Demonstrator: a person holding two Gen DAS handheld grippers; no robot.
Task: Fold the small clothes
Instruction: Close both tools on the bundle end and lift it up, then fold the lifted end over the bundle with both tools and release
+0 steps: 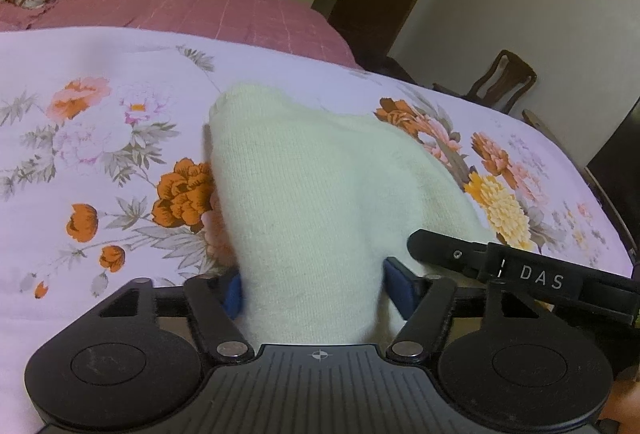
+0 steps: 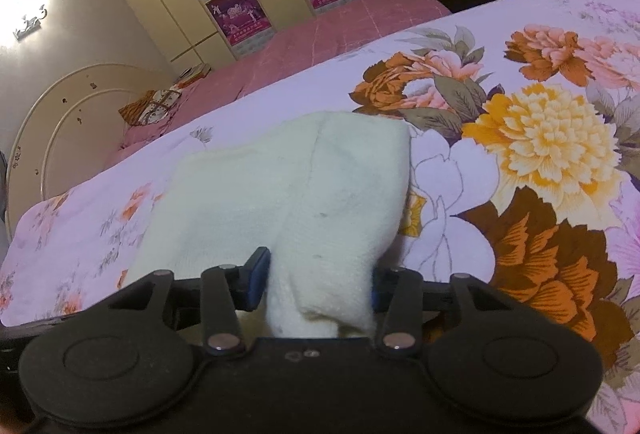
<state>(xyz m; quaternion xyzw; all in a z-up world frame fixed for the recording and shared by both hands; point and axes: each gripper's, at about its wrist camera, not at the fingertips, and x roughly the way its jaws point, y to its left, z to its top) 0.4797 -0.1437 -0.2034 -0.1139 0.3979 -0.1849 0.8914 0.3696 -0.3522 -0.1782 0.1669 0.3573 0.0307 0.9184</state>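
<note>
Item: cream knit garment (image 1: 320, 194), on floral bedsheet (image 1: 100, 154). Left gripper (image 1: 312, 290) and right gripper (image 2: 316, 286): fingers of each pinching its near edge, apparently to lift both corners evenly for folding.

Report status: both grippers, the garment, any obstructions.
Left gripper shut on cream knit garment. Right gripper shut on it too. Garment partly lifted over floral sheet. Nothing in the way.

Cream knit garment (image 1: 320, 194), doubled over, raised at near edge, far end draped on floral sheet (image 1: 100, 138).
</note>
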